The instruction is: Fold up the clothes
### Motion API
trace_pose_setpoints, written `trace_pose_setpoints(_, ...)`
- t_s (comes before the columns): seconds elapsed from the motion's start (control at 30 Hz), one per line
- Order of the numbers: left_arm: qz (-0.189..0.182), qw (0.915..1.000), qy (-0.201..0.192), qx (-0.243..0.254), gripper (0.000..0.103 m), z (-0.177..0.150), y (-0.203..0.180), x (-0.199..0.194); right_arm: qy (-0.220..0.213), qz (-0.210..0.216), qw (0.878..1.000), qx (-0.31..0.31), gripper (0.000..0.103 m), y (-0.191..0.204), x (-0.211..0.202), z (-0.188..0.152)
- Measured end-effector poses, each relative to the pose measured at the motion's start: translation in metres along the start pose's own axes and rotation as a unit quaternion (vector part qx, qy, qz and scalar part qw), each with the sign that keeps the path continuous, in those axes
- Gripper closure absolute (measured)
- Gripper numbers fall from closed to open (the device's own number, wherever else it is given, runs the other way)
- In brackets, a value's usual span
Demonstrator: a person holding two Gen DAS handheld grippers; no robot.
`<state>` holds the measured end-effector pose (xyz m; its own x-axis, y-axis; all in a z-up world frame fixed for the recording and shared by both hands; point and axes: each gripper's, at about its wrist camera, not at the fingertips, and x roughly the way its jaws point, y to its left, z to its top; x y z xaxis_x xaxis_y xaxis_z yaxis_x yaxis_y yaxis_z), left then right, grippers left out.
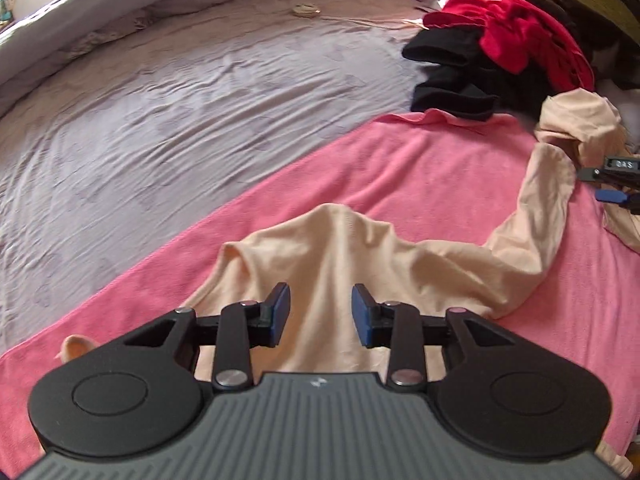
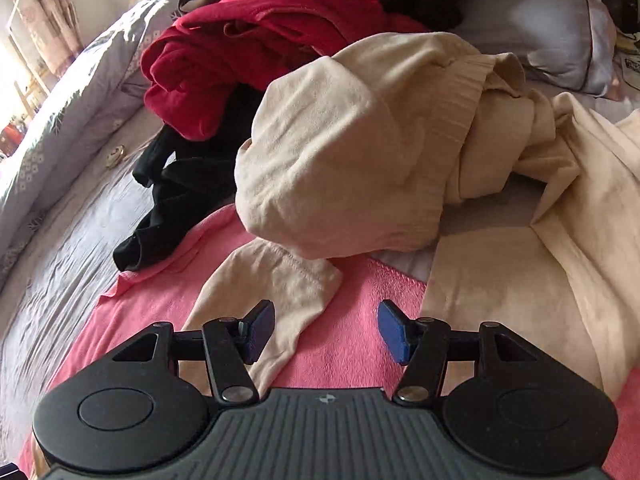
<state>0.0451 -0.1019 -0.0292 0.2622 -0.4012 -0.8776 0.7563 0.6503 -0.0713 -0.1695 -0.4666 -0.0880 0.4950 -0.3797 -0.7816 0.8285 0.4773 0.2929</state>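
A cream long-sleeved garment [image 1: 332, 264] lies rumpled on a pink towel [image 1: 420, 176] spread over the bed. My left gripper [image 1: 320, 312] is open, its blue pads just above the garment's body, holding nothing. One sleeve [image 1: 540, 208] stretches right towards my right gripper [image 1: 608, 184], seen at the right edge. In the right wrist view my right gripper [image 2: 326, 330] is open over the towel [image 2: 352, 320], with a sleeve cuff [image 2: 280, 284] by its left pad. The bunched cream garment [image 2: 340, 152] lies just ahead.
A pile of red clothes [image 1: 520, 28] and black clothes [image 1: 452, 76] lies beyond the towel's far edge; it also shows in the right wrist view [image 2: 240, 52]. A lilac sheet [image 1: 180, 120] covers the bed. A pillow [image 2: 552, 28] sits at the back right.
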Motion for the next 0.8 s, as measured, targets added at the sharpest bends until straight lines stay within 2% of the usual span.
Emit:
trace_pose_setpoints(0.07,-0.003,1.0,0.009,0.003,0.061,0.004,-0.011,0.014,-0.014,0.003,1.0,-0.003,0.045,0.007,0.017,0.005)
trace_pose_setpoints(0.13,-0.007,0.9998,0.018,0.006,0.061,0.008,-0.023,0.028,-0.009,-0.006,1.0,-0.013,0.057,0.014,0.034,0.008)
trace_pose_setpoints(0.17,-0.009,0.9997,0.022,0.007,0.061,0.01,-0.028,0.035,-0.002,-0.016,1.0,-0.021,0.086,0.017,0.043,0.01)
trace_pose_setpoints(0.2,-0.007,0.9996,0.028,0.007,0.061,0.011,-0.032,0.041,0.002,-0.023,0.999,-0.031,0.093,0.02,0.046,0.01)
trace_pose_setpoints(0.37,0.003,0.9988,0.048,0.012,0.061,0.011,-0.039,0.056,-0.02,-0.001,1.0,-0.024,0.096,0.016,0.018,0.023)
trace_pose_setpoints(0.57,-0.007,0.9987,0.047,0.018,0.061,0.019,-0.045,0.059,-0.085,-0.003,0.996,0.026,0.096,-0.016,-0.047,0.055)
trace_pose_setpoints(0.7,-0.005,0.9989,0.042,0.02,0.051,0.024,-0.049,0.063,-0.094,0.015,0.994,0.048,0.096,-0.031,-0.068,0.068)
trace_pose_setpoints(0.8,0.004,0.9989,0.045,0.012,0.05,0.024,-0.045,0.066,-0.082,0.004,0.995,0.053,0.096,-0.037,-0.066,0.071)
